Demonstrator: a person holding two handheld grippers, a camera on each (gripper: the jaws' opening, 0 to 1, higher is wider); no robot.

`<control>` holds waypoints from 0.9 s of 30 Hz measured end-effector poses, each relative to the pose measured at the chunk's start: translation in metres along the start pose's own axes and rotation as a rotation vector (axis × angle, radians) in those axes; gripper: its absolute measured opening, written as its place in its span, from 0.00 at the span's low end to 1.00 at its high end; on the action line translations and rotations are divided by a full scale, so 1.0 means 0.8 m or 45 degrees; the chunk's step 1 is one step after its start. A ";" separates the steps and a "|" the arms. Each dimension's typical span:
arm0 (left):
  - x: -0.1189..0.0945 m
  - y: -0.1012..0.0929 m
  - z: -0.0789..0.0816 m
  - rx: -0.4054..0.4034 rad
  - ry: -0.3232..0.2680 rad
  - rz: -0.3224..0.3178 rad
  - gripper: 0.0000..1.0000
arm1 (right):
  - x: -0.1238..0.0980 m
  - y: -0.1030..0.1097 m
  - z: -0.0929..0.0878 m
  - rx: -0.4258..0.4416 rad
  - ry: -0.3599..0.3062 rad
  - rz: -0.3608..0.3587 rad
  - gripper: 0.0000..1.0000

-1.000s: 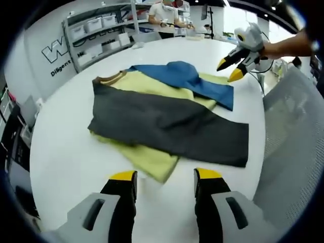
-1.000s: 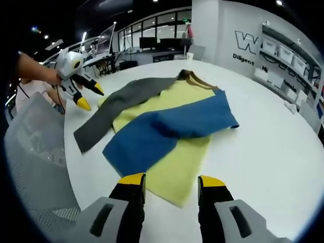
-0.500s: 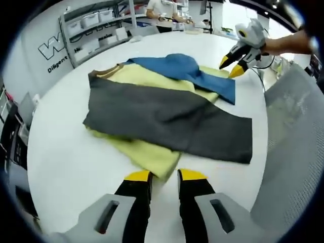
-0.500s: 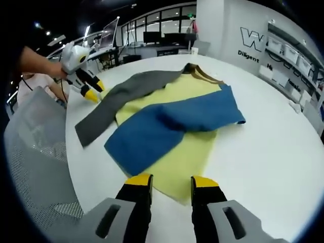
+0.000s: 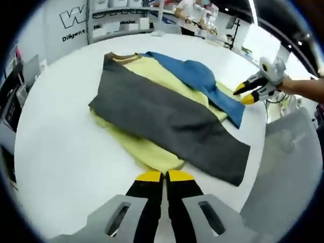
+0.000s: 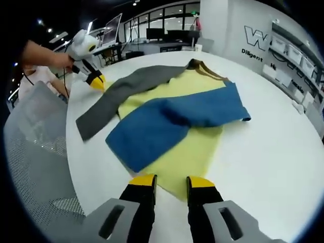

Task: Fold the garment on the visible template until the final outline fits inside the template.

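Observation:
A yellow garment [image 5: 152, 152] lies flat on the round white table [image 5: 55, 142], with a grey sleeve [image 5: 172, 121] folded across it and a blue sleeve [image 5: 197, 76] folded at the far side. My left gripper [image 5: 165, 176] is shut at the corner of the yellow hem. In the right gripper view the same garment [image 6: 195, 147] shows its blue sleeve [image 6: 172, 124] and grey sleeve [image 6: 126, 88]. My right gripper [image 6: 171, 181] has its jaws partly apart, with the yellow hem edge between them. The left gripper [image 6: 96, 81] sits at the grey sleeve's far edge. The right gripper [image 5: 246, 94] is by the blue sleeve's end.
A grey mesh chair back [image 5: 283, 172] stands close to the table edge beside me, also seen as mesh chair [image 6: 35, 162]. Shelves with white bins [image 6: 293, 50] line the wall. A person's hand [image 6: 45, 55] holds the left gripper. Bare table [image 6: 273, 152] lies right of the garment.
Both grippers have come up to the yellow hem. The left jaws went from wide apart to shut at the hem corner. The right jaws have narrowed around the hem edge.

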State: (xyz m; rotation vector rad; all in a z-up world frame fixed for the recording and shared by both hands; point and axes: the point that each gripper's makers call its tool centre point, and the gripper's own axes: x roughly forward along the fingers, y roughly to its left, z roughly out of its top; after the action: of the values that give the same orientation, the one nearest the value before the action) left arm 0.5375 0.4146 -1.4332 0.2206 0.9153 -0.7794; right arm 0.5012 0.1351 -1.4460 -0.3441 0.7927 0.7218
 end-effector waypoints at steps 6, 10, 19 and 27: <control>-0.008 -0.005 0.015 -0.045 -0.039 -0.045 0.03 | 0.001 0.000 0.000 -0.023 -0.004 0.011 0.17; -0.018 -0.007 0.035 -0.098 -0.079 -0.085 0.03 | 0.001 0.000 0.001 -0.029 -0.004 0.013 0.15; -0.040 0.008 0.089 -0.256 -0.210 -0.110 0.03 | 0.005 -0.003 0.005 -0.095 0.027 -0.003 0.00; -0.042 0.023 0.095 -0.360 -0.244 -0.072 0.03 | -0.003 -0.004 0.015 -0.113 0.020 0.003 0.00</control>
State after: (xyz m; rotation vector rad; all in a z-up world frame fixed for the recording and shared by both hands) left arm 0.5859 0.4081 -1.3629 -0.1267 0.8406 -0.7012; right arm 0.5089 0.1380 -1.4359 -0.4293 0.7777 0.7589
